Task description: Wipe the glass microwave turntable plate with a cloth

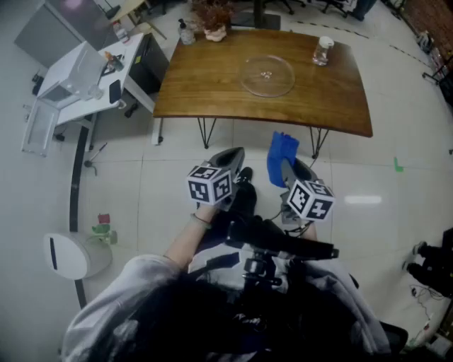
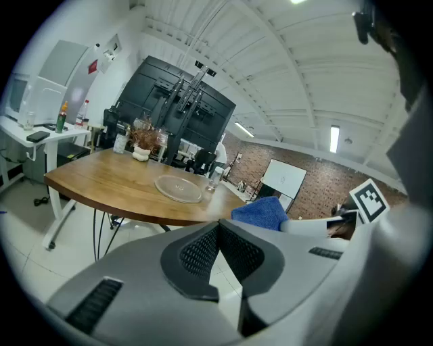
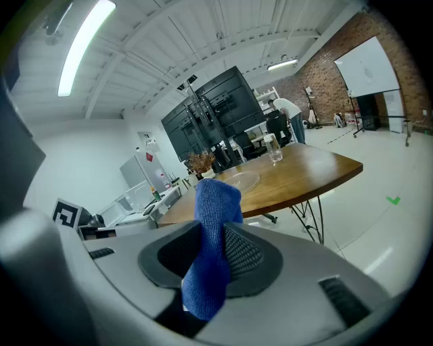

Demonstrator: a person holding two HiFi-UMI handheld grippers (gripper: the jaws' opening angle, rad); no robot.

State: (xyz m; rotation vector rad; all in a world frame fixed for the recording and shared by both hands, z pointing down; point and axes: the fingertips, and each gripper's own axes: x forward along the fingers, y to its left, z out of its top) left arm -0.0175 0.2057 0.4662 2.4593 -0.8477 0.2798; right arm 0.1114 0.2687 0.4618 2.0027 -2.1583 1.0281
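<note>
The wiping is not yet begun, as far as one can judge. The turntable plate [image 1: 267, 75] lies flat on the wooden worktop [image 1: 198, 85], at about 12 o'clock from the person, and nothing touches it. A clear jar [image 1: 322, 51] stands at 2 o'clock from it and a small plant [image 1: 214, 20] at 10 o'clock. The person is well apart from the near edge of the worktop, with bare floor between, and holds both claws in front of the body. The right claw [image 3: 215, 233] is closed on the blue cloth [image 3: 215, 199], which is pinched between the two pads; its upper part stands above them and its lower end hangs under them. The left claw [image 2: 217, 225] has its jaws together at the tips and nothing is between them. So only the taking of the cloth seems done. What is left is probably to come near the worktop, lay the cloth on the glass and rub over its whole face. The head view gives the layout and how far away the plate is, but it does not show the pads of either claw. The two claw views show exactly this. The left claw view shows also the cloth at 3 o'clock from its own jaws, and a black equipment rack [image 2: 177, 111] behind the worktop, which the head view does not reach.
</note>
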